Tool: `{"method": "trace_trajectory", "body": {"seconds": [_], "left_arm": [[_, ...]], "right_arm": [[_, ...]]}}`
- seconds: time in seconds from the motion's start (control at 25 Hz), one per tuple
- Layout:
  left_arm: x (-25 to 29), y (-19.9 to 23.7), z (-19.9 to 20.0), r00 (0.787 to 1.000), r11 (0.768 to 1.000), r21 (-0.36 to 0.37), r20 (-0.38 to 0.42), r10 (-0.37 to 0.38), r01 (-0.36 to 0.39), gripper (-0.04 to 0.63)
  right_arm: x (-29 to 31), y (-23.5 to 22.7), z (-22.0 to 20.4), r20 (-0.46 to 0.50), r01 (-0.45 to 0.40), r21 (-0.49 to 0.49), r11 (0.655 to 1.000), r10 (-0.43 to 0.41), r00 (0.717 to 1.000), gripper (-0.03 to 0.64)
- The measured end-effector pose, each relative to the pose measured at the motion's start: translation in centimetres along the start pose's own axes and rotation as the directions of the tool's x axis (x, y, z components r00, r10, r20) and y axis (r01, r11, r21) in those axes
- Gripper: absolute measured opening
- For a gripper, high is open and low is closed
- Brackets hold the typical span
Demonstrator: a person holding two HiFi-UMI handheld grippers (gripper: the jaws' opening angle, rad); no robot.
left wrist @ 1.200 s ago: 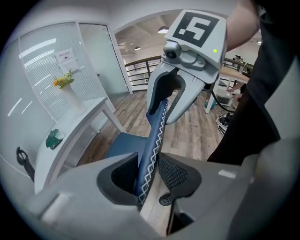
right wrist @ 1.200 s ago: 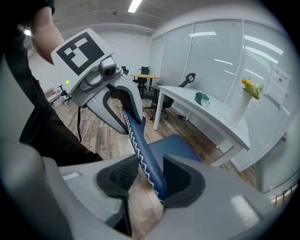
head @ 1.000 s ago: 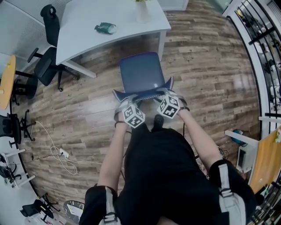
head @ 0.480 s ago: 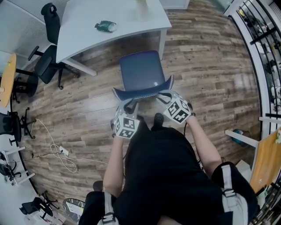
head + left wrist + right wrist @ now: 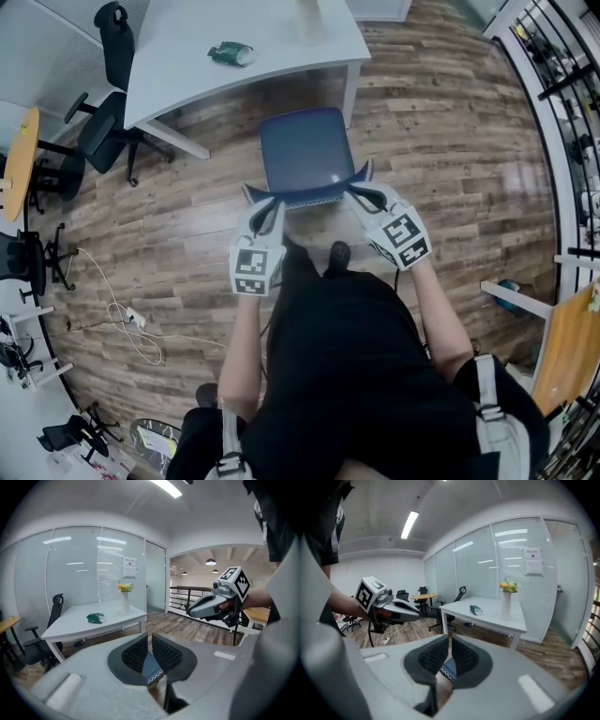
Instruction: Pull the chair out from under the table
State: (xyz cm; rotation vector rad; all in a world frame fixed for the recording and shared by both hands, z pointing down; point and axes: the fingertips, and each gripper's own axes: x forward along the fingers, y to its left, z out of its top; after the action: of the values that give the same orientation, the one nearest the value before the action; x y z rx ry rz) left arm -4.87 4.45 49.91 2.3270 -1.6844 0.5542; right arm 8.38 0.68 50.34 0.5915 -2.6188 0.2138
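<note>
Left hand-held gripper (image 5: 148, 648) and right hand-held gripper (image 5: 450, 649), jaws just closed, empty; flowers (image 5: 123, 587) in vase (image 5: 125, 603).

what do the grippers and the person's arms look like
Both the left gripper and right gripper have grey bodies, black textured jaw pads and a white cube of black square markers. The person wears a black short-sleeved top.

The room as I see it, placed from the chair

The chair (image 5: 302, 155) stands right in front of me, and the table (image 5: 187, 75) lies just behind it and to its left. On the table, a vase (image 5: 312, 19) stands straight behind the chair, with a small bundle (image 5: 230, 53) left of the vase. An office chair (image 5: 98, 141) sits well left of the chair at the table's far side, and a cable (image 5: 127, 323) lies on the floor to the chair's near left.
</note>
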Motion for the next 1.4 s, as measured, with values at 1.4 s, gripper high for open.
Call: {"method": "trace_trajectory", "body": {"seconds": [1.4], "left_arm": [[-2.0,2.2,4.4,0.992,0.971,-0.239,0.116,0.053,-0.025,0.011]], "right_arm": [[-2.5,1.6,6.1,0.189,-0.114,0.036,0.993,0.105,0.976,0.001]]}}
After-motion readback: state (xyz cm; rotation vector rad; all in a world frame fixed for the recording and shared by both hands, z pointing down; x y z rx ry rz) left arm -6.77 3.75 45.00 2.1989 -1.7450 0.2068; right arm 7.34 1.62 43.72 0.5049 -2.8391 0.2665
